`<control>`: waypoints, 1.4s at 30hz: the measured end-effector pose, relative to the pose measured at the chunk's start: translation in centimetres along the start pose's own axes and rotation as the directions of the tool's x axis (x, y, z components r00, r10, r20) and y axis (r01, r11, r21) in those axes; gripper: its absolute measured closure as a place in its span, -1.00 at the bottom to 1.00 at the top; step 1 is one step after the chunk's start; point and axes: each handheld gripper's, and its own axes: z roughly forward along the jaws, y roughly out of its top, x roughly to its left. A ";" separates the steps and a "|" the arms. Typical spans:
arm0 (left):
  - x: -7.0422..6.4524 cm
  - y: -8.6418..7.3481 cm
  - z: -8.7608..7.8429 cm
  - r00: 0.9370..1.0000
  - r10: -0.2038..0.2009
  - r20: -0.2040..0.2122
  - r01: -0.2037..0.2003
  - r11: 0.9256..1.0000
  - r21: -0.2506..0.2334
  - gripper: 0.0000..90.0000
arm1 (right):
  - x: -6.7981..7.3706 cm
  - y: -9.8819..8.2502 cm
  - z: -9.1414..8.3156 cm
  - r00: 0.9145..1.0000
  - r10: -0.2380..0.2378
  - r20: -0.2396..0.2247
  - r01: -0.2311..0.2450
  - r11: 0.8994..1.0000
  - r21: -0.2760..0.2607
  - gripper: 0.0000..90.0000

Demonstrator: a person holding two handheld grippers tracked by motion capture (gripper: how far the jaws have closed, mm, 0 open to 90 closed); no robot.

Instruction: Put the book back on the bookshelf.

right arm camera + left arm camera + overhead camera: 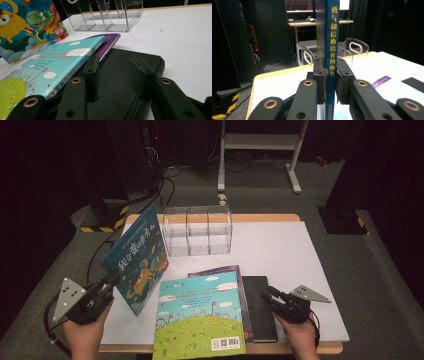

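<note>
L gripper (102,287) is clamped on the blue book's (137,257) spine, book upright and tilted at table's 9 o'clock. Clear rack (198,230) at 12, nothing between. R gripper (272,295), jaws parted and gripping nothing, hovers over the black book (260,307) at 5. Green book (200,317) lies on a purple book (242,285), just beside.

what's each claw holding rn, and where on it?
Left claw is shut on the blue book, clamped across its spine edge, book stood upright. Right claw holds nothing; its jaws stand apart over the black notebook.
</note>
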 end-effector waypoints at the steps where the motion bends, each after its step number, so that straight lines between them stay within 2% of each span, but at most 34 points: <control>1: -0.1 -0.1 0.0 1.000 0.003 -0.001 -0.003 1.000 0.004 0.74 | 0.0 0.0 0.0 1.000 0.000 0.001 0.000 1.000 0.001 0.34; 9: 0.0 -0.3 0.8 1.000 -0.024 -0.003 0.024 1.000 0.005 0.71 | 0.0 -0.1 0.1 1.000 0.005 -0.004 -0.005 1.000 0.004 0.34; 12: 0.5 -0.5 1.5 0.998 -0.058 0.021 0.058 0.998 0.021 0.72 | 0.0 -0.1 0.1 1.000 0.007 -0.004 -0.007 1.000 0.006 0.34; 14: 0.8 -0.6 1.9 0.995 -0.085 0.050 0.084 0.996 0.016 0.71 | -0.1 -0.2 0.1 1.000 0.007 -0.003 -0.007 1.000 0.007 0.33; 15: 0.9 -0.6 2.0 0.995 -0.091 0.051 0.091 0.996 0.011 0.71 | -0.1 -0.2 0.1 1.000 0.009 -0.005 -0.009 1.000 0.007 0.33; 21: 0.9 0.1 2.8 0.998 -0.065 0.026 0.065 0.998 0.013 0.71 | -0.3 -0.3 0.2 1.000 0.020 -0.009 -0.020 1.000 0.011 0.31; 26: 0.3 1.0 3.7 0.999 -0.040 0.008 0.040 0.999 0.017 0.69 | -0.2 -0.3 0.2 1.000 0.019 -0.012 -0.019 1.000 0.012 0.31; 29: 0.0 1.3 4.3 0.999 -0.040 0.005 0.040 0.999 0.022 0.67 | -0.2 -0.3 0.2 1.000 0.020 -0.016 -0.020 1.000 0.011 0.30; 32: -0.5 1.7 4.6 0.999 -0.021 -0.028 0.022 0.999 0.042 0.80 | -0.2 -0.3 0.1 1.000 0.023 -0.015 -0.023 1.000 0.008 0.30; 34: -0.6 1.9 4.8 1.000 -0.021 -0.011 0.021 0.999 0.038 0.82 | -0.2 -0.3 0.0 0.999 0.028 -0.017 -0.028 1.000 0.006 0.30; 36: -0.9 2.4 5.2 1.000 0.004 -0.019 -0.003 0.999 0.048 0.82 | -0.3 -0.2 0.0 0.999 0.028 -0.018 -0.028 1.000 0.003 0.30; 40: -1.3 3.6 6.2 0.999 0.036 -0.009 -0.035 0.997 0.061 0.84 | -0.3 -0.2 0.0 0.999 0.030 -0.018 -0.030 1.000 0.001 0.30; 42: -1.2 4.1 6.6 1.000 0.024 -0.003 -0.023 0.998 0.065 0.84 | -0.3 -0.2 -0.1 0.999 0.031 -0.019 -0.031 1.000 0.001 0.30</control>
